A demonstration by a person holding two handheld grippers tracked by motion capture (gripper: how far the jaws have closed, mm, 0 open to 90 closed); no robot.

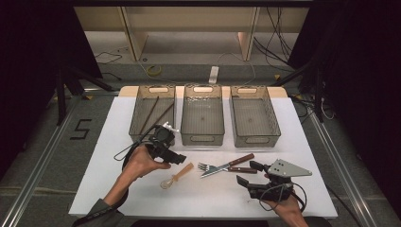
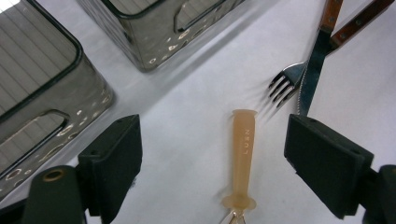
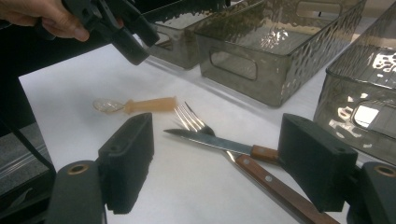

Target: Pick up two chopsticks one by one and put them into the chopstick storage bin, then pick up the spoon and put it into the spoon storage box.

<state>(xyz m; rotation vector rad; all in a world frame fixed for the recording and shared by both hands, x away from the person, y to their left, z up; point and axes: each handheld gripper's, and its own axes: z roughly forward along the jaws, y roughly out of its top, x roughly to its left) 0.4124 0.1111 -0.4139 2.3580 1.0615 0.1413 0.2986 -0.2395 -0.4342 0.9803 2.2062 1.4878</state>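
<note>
A spoon (image 1: pixel 177 176) with a tan handle and a clear bowl lies on the white tabletop (image 1: pixel 203 198). My left gripper (image 1: pixel 178 159) hovers just above its handle, jaws open; in the left gripper view the spoon (image 2: pixel 243 154) lies between the open jaws (image 2: pixel 219 161), untouched. A fork (image 1: pixel 204 167) and a knife (image 1: pixel 227 166), both with wooden handles, lie crossed to the spoon's right. My right gripper (image 1: pixel 249 173) rests open near their handles; in its own view the knife (image 3: pixel 210 141) and fork (image 3: pixel 191 119) lie ahead of the open jaws (image 3: pixel 219 168), with the spoon (image 3: pixel 149 104) beyond.
Three smoky plastic bins stand in a row at the back: the left bin (image 1: pixel 141 135) holds two dark chopsticks (image 1: pixel 153 116); the middle bin (image 1: pixel 203 140) and right bin (image 1: pixel 257 140) look empty. Cables trail from both grippers. The table edge runs close to my forearms.
</note>
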